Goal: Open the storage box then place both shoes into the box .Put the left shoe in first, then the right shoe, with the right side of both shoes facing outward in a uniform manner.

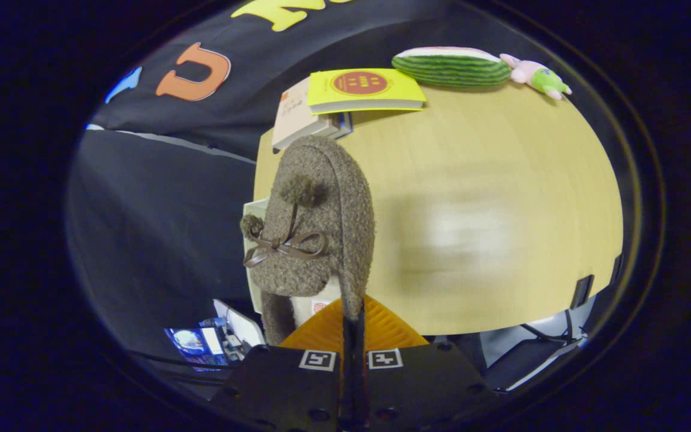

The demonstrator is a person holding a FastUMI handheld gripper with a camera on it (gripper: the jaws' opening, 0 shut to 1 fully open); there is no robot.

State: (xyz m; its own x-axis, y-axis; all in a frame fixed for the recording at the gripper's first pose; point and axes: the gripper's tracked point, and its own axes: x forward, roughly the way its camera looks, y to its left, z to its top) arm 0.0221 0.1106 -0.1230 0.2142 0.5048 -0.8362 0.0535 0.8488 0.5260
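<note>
A fuzzy brown slipper with pompoms and a brown ribbon bow hangs in the air, turned on its side with its toe pointing away from me. My gripper is shut on the slipper's rim near the heel, with the orange fingers pressed together on it. The slipper's pale lining shows just left of the fingers. Under the slipper lies a wooden table, whose left edge runs behind the shoe. A pale edge of something peeks out left of the slipper; I cannot tell what it is.
At the table's far side lie a yellow book on other books, a watermelon-slice plush and a small pink and green toy. Black cloth covers the space left of the table. Cables and equipment sit low near the fingers.
</note>
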